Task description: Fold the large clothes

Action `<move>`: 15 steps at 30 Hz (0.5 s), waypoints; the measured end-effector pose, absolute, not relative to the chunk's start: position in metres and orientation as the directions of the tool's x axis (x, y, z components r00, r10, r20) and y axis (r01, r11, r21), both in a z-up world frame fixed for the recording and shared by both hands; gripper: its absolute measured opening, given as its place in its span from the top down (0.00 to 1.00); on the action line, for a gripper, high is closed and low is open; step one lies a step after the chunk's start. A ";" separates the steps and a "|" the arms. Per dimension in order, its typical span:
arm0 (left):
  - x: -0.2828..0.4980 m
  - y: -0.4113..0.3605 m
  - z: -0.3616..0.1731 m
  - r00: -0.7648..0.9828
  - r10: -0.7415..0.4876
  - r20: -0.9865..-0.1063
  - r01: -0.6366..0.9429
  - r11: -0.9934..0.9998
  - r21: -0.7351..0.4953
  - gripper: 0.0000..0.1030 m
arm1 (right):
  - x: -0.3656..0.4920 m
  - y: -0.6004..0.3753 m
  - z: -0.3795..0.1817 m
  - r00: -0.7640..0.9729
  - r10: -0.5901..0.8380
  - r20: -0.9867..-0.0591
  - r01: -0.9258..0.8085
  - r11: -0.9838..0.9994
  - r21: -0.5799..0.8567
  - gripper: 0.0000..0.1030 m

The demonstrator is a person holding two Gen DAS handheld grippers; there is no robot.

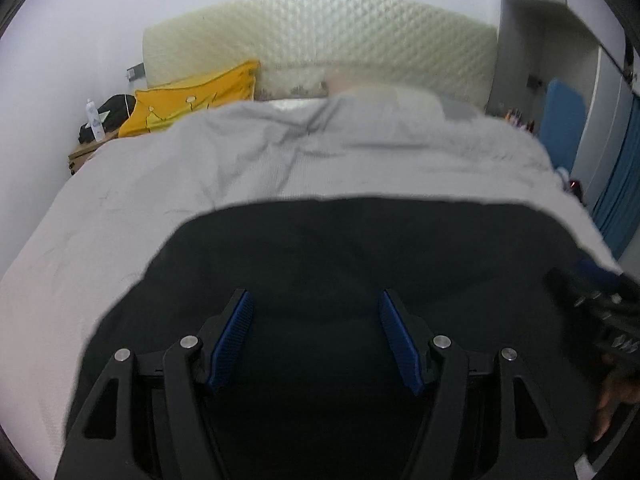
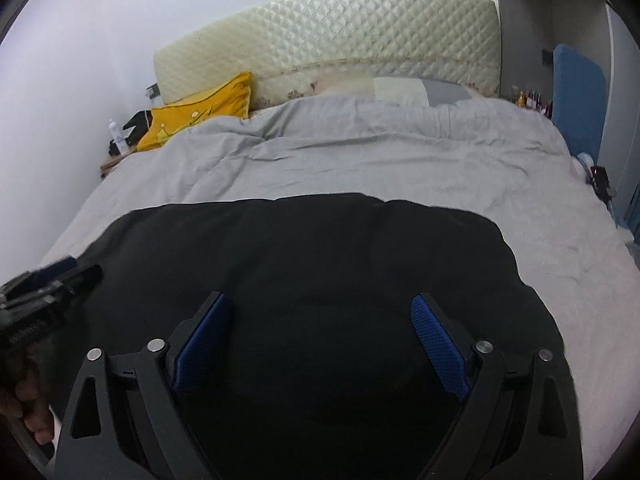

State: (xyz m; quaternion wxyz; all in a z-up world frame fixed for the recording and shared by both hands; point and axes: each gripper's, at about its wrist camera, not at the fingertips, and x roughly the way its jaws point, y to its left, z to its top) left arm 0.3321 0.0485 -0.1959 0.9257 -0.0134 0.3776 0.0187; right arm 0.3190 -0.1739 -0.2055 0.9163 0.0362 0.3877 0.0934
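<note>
A large black garment (image 1: 340, 248) lies flat on the grey bed cover (image 1: 240, 160); it also shows in the right wrist view (image 2: 320, 248). My left gripper (image 1: 316, 304) is open and empty above the near part of the garment, blue pads (image 1: 234, 336) wide apart. My right gripper (image 2: 320, 312) is open and empty above the garment too, with blue pads (image 2: 438, 348) spread. The right gripper shows at the right edge of the left wrist view (image 1: 600, 312). The left gripper shows at the left edge of the right wrist view (image 2: 44, 292).
A yellow pillow (image 1: 192, 100) and a cream quilted headboard (image 1: 320, 40) are at the far end of the bed. A bottle (image 1: 94, 118) stands at the far left by the wall. A blue panel (image 2: 576, 92) stands at the far right.
</note>
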 end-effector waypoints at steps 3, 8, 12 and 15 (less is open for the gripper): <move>0.339 0.045 -0.216 0.712 0.019 -0.702 -0.035 0.999 -0.009 0.34 | 0.324 -0.177 -0.223 0.683 0.210 -0.699 -0.135 0.978 0.162 0.01; 0.345 0.037 -0.220 0.706 0.060 -0.705 -0.047 0.998 0.038 0.34 | 0.330 -0.171 -0.232 0.679 0.175 -0.713 -0.129 0.985 0.119 0.00; 0.337 0.046 -0.202 0.694 0.038 -0.719 -0.060 0.998 -0.006 0.34 | 0.325 -0.178 -0.211 0.662 0.189 -0.726 -0.126 0.982 0.140 0.00; 0.323 0.057 -0.172 0.695 -0.001 -0.719 -0.073 0.995 -0.072 0.34 | 0.313 -0.186 -0.181 0.686 0.194 -0.701 -0.117 0.981 0.157 0.00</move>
